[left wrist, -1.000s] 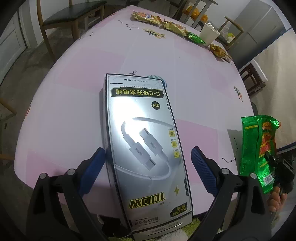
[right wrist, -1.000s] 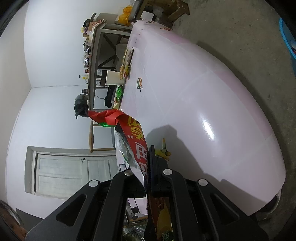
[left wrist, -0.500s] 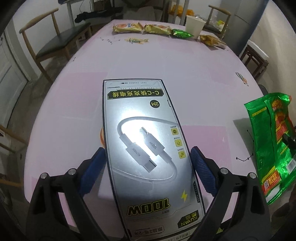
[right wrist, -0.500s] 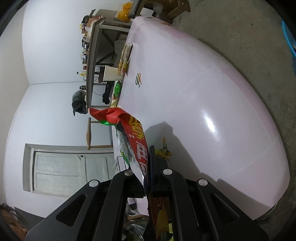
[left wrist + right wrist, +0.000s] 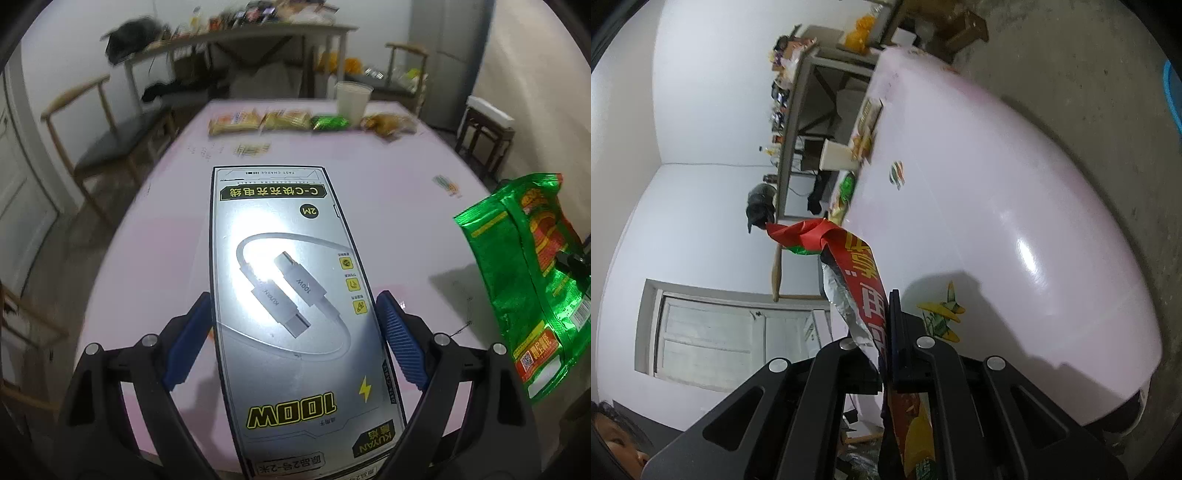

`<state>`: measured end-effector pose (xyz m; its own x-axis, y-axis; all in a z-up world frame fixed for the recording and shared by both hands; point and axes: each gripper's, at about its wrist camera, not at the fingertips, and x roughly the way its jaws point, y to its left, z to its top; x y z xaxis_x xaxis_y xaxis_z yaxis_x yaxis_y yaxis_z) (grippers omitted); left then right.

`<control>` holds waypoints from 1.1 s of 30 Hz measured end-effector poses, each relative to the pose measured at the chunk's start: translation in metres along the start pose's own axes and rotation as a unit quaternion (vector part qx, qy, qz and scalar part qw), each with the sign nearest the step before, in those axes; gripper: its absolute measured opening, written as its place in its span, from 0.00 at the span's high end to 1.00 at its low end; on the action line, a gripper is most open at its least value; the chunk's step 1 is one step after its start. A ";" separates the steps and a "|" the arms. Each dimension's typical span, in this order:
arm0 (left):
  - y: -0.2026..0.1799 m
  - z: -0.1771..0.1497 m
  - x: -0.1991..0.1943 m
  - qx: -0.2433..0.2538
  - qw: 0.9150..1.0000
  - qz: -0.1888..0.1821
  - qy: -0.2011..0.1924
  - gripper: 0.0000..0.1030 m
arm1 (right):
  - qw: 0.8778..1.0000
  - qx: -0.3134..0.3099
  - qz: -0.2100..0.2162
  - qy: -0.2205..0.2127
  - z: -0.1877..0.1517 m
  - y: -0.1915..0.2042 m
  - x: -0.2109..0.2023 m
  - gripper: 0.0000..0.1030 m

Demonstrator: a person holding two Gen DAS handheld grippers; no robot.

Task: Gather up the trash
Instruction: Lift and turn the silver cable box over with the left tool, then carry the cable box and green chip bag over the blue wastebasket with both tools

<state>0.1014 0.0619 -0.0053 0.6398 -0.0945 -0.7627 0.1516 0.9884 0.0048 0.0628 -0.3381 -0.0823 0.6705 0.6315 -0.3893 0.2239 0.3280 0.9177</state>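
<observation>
My left hand-held gripper (image 5: 291, 334) has the flat silver cable box with yellow "100W" print (image 5: 295, 314) between its blue pads (image 5: 397, 341). The jaws are wide and have just been closing a little. The pads sit right at the box's long edges, and I can't tell for sure whether they press on it. The box's far end points across the pale pink surface (image 5: 388, 206).

My right hand-held gripper (image 5: 886, 332) is clamped fully on a crinkled red-and-green foil snack bag (image 5: 857, 273). The bag stands up out of the jaws, silver lining showing. From the left wrist view the same bag (image 5: 524, 273) hangs to the right of the box, off the surface's edge.

More trash sits in a row at the far end of the surface: yellow snack wrappers (image 5: 258, 120), a small green foil wrapper (image 5: 328, 122) and a brown wrapper (image 5: 388, 123), with a white paper cup (image 5: 351, 100) just behind them.
</observation>
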 end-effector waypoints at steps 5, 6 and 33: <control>-0.038 0.014 -0.022 0.043 0.998 -0.018 -0.044 0.19 | 0.999 -0.005 0.006 -0.039 0.001 0.002 -0.037 0.97; -0.049 0.017 -0.027 0.055 0.997 -0.024 -0.054 0.19 | 0.999 -0.005 0.007 -0.050 0.001 0.001 -0.049 0.97; -0.393 0.028 -0.030 0.290 0.921 -0.247 -0.085 0.19 | 0.907 0.160 -0.035 -0.389 -0.058 -0.163 -0.344 0.97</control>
<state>0.0441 -0.3272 0.0340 0.4855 -0.5814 -0.6529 0.8015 0.5942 0.0669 -0.2458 -0.5680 -0.1022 0.9147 -0.1098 -0.3890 0.3958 0.0487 0.9170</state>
